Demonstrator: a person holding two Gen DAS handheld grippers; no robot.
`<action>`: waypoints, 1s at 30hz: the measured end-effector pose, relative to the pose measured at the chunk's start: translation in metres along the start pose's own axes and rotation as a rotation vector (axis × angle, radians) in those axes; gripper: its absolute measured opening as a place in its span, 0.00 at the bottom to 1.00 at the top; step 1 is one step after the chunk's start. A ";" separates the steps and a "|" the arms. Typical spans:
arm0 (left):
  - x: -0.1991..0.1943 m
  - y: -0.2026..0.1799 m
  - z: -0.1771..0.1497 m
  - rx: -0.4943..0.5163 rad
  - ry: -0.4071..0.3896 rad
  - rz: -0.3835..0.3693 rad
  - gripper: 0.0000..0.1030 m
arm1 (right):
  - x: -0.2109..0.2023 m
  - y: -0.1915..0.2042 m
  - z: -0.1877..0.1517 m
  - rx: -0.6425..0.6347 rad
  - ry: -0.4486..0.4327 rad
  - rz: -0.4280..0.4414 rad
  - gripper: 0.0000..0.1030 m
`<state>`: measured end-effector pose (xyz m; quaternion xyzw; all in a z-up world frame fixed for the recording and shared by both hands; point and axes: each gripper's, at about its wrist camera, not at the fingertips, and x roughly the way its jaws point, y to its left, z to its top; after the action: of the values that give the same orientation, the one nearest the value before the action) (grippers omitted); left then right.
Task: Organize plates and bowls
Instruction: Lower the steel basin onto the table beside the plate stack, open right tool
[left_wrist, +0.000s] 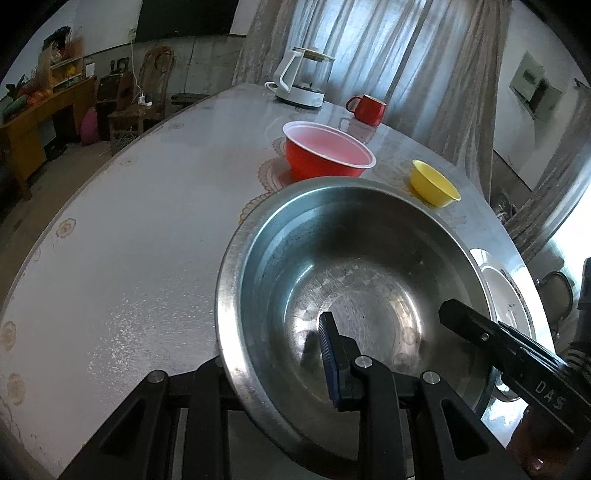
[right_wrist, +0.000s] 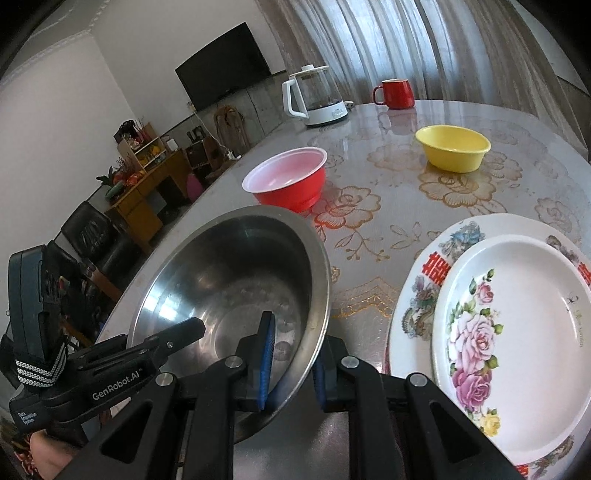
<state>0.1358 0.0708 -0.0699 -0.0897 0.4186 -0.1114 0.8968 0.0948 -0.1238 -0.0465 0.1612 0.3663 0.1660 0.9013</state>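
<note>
A large steel bowl (left_wrist: 332, 266) (right_wrist: 229, 266) sits near the table's front edge. My left gripper (left_wrist: 280, 354) is shut on its left rim, one blue pad inside the bowl. My right gripper (right_wrist: 291, 354) is shut on its right rim, one pad inside and one outside. A red bowl with a white inside (left_wrist: 328, 151) (right_wrist: 288, 177) and a small yellow bowl (left_wrist: 436, 182) (right_wrist: 452, 147) stand farther back. Two stacked flowered plates (right_wrist: 513, 317) lie to the right of the steel bowl; their edge shows in the left wrist view (left_wrist: 506, 291).
A white glass kettle (left_wrist: 303, 81) (right_wrist: 317, 98) and a red mug (left_wrist: 367, 107) (right_wrist: 395, 92) stand at the table's far side before curtains. The round table (left_wrist: 129, 229) (right_wrist: 388, 192) has a glossy flowered cover. Chairs and a wooden cabinet stand beyond the table's left edge.
</note>
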 end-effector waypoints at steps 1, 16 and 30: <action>0.000 0.000 -0.001 0.000 0.001 0.002 0.26 | 0.002 0.001 0.001 -0.002 0.002 -0.002 0.17; 0.008 0.006 -0.001 -0.013 0.009 0.026 0.26 | 0.014 0.004 0.005 0.001 0.031 -0.011 0.18; 0.006 0.010 -0.001 -0.024 0.000 0.036 0.28 | 0.024 0.011 0.002 0.001 0.073 -0.007 0.25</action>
<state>0.1404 0.0782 -0.0775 -0.0932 0.4215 -0.0902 0.8975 0.1102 -0.1045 -0.0548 0.1542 0.3995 0.1683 0.8879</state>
